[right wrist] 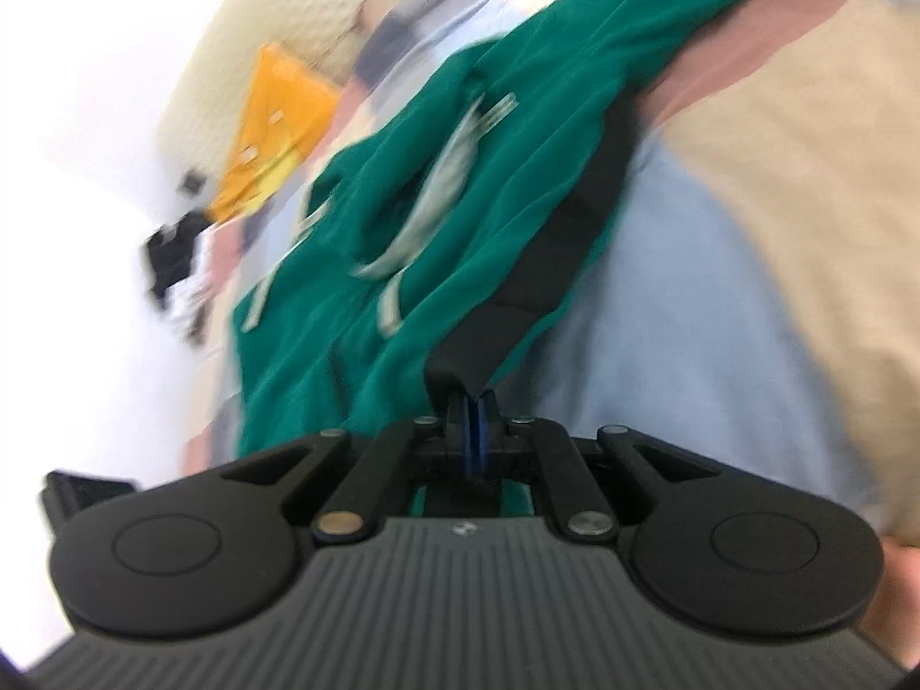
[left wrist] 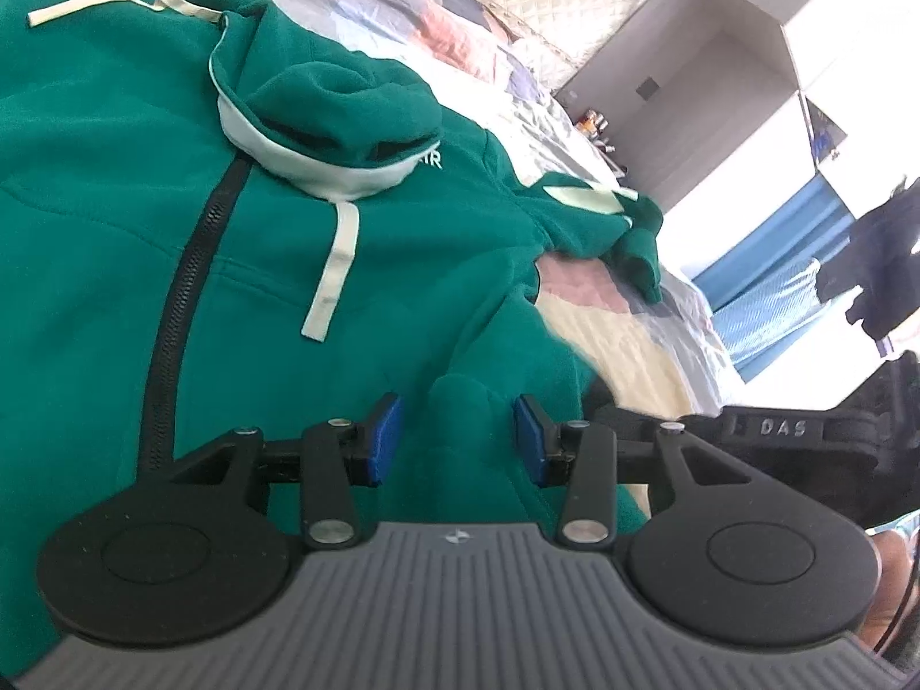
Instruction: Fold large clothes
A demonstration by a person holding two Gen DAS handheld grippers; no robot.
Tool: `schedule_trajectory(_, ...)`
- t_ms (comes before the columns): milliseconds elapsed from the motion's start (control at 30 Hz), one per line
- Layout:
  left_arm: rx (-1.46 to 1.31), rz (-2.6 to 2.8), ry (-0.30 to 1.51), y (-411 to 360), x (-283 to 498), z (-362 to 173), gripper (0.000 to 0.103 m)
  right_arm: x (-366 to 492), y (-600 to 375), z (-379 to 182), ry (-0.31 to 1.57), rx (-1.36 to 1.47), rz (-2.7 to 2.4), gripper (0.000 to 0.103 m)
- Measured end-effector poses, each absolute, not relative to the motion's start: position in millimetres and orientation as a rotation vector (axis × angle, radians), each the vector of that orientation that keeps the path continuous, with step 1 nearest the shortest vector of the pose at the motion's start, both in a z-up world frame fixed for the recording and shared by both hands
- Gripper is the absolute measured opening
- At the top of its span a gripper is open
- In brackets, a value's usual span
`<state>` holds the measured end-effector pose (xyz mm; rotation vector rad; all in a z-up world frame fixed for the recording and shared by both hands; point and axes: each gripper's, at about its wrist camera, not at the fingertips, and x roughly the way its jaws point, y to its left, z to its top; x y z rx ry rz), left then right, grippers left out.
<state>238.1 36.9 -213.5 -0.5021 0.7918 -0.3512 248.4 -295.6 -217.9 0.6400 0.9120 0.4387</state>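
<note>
On the bed, spread over a patchwork quilt (left wrist: 604,299) of pink, pale blue, cream and grey squares, we see the green zip-up hoodie (left wrist: 115,184) lying front side up, its black zipper (left wrist: 178,299) running down the middle. The hood (left wrist: 339,109), lined in pale cream, is bunched at the neck, and two flat cream drawstrings lie on the chest, one (left wrist: 333,270) trailing down below the hood. A sleeve (left wrist: 598,218) with a cream stripe stretches away to the right across the quilt. In the left wrist view our left tongs (left wrist: 458,437) stand apart, blue pads (left wrist: 384,437) on either side of a raised fold of green fabric; the pads do not appear to press on it. In the right wrist view, which is blurred by motion, our right tongs (right wrist: 474,431) are clamped together on a dark band at the edge of the hoodie (right wrist: 437,264), and the cloth stretches up and away from them, taut and lifted above the quilt (right wrist: 747,230). Farther out in that view an orange cloth (right wrist: 276,132) lies near the far edge of the bed, with a dark object (right wrist: 172,253) beside it that we cannot identify. In the left view a grey wardrobe (left wrist: 678,86) stands beyond the bed.
</note>
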Motion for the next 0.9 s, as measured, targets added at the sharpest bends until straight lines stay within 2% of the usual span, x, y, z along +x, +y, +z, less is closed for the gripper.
schedule_trajectory(200, -0.447, -0.458, 0.848, 12.9, 234.1, -218.2, 0.052, 232.0, -321.1, -197.6, 0.788, 0.581, 0.229, 0.005)
schedule_trajectory(300, -0.364, -0.475, 0.834, 3.0, 227.2, -215.5, 0.052, 236.9, -331.0, -207.4, 0.816, 0.605, 0.164, 0.006)
schedule_trajectory(467, -0.376, -0.453, 0.832, 6.9, 228.6, -215.7, 0.052, 246.8, -332.0, -218.6, 0.867, 0.644, 0.131, 0.009)
schedule_trajectory(500, -0.382, -0.441, 0.836, 9.5, 228.9, -216.3, 0.052, 248.4, -331.9, -220.1, 0.874, 0.644, 0.129, 0.012)
schedule_trajectory(533, -0.390, -0.430, 0.840, 11.9, 229.6, -217.1, 0.052, 251.9, -328.1, -220.8, 0.881, 0.642, 0.120, 0.021)
schedule_trajectory(567, -0.398, -0.425, 0.841, 14.0, 230.8, -217.2, 0.052, 252.8, -327.3, -223.0, 0.889, 0.638, 0.105, 0.044)
schedule_trajectory(633, -0.409, -0.417, 0.836, 17.6, 232.5, -216.5, 0.052, 256.0, -326.5, -228.9, 0.906, 0.638, 0.091, 0.072)
schedule_trajectory(900, -0.409, -0.402, 0.832, 18.6, 234.1, -214.6, 0.052, 279.1, -307.5, -263.4, 1.087, 0.645, 0.182, 0.070)
